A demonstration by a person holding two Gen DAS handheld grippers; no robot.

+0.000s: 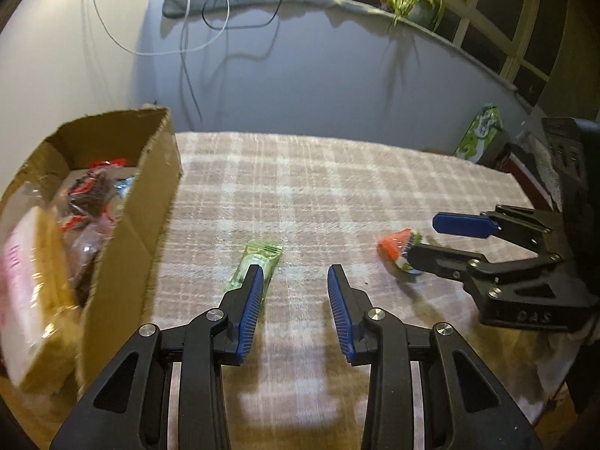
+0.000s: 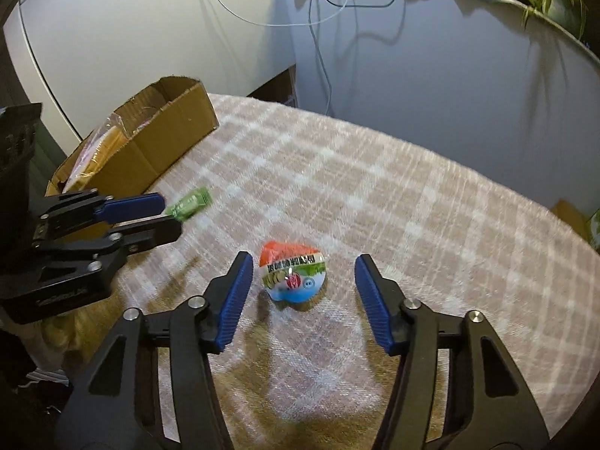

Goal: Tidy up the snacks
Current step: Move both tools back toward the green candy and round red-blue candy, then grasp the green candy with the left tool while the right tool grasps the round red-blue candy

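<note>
Straddling nothing yet, the right hand-held gripper hovers with its jaws spread wide on either side of the round snack pack, which sits on the checked tabletop without touching either blue pad. The left hand-held gripper is likewise spread and empty; the green snack bar lies flat just past its left fingertip, at about 11 o'clock. The cardboard box, already holding several wrapped snacks, stands at 9 o'clock in the left wrist view. Judging by its glossy film and domed shape, the round pack is probably light and slippery, best pinched across its widest middle. The bar looks thin, soft and crinkly; a grip across its short width at mid-length should suit.
</note>
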